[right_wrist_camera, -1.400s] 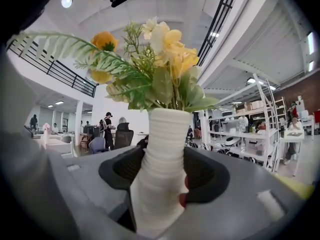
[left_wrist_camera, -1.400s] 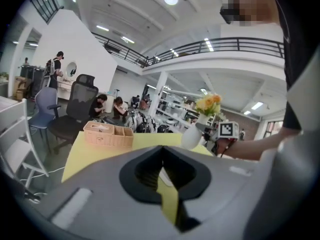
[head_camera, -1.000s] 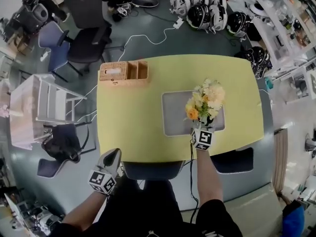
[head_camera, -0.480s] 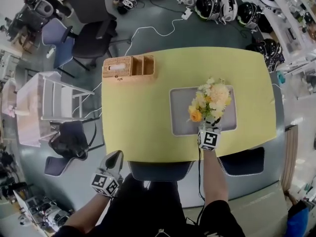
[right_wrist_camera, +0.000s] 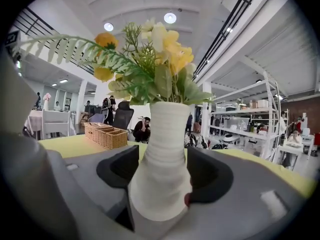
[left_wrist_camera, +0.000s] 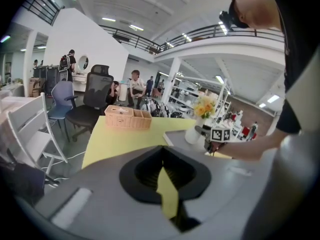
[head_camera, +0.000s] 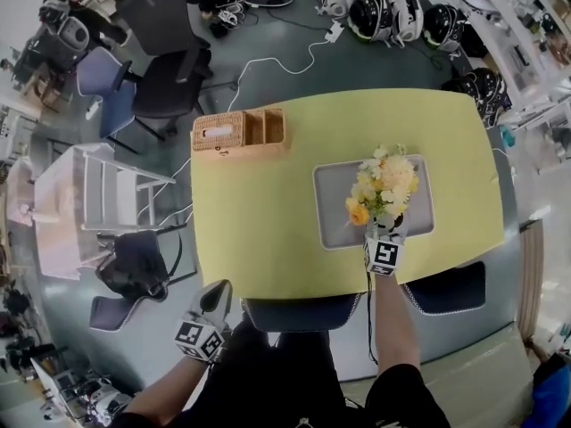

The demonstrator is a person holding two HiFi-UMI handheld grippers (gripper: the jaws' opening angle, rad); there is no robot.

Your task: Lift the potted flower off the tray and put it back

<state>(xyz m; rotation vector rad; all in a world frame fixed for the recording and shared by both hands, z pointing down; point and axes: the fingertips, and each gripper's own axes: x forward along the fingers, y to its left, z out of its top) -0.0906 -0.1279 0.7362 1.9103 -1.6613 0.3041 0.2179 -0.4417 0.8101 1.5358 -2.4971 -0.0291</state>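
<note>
The potted flower [head_camera: 384, 190], yellow and cream blooms in a ribbed white vase [right_wrist_camera: 162, 169], stands on the near part of the grey tray [head_camera: 332, 203]. My right gripper [head_camera: 390, 230] reaches in from the near side with the vase between its jaws. Its jaws have just been opening, and gaps show beside the vase's neck in the right gripper view [right_wrist_camera: 162, 176]. My left gripper [head_camera: 217, 294] hangs off the table's near left edge, shut and empty [left_wrist_camera: 161, 151]. In the left gripper view the flower [left_wrist_camera: 206, 106] shows far right.
The yellow table [head_camera: 259, 212] carries a wicker basket [head_camera: 239, 130] at its far left. Office chairs [head_camera: 169, 69] and a white rack [head_camera: 98, 194] stand to the left, with a dark chair [head_camera: 134, 270] near it. Helmets [head_camera: 379, 12] lie beyond the table.
The right gripper and the flower have sunk a little over the tray's near part. The left gripper stays off the table's near left edge. The head view has shifted slightly.
</note>
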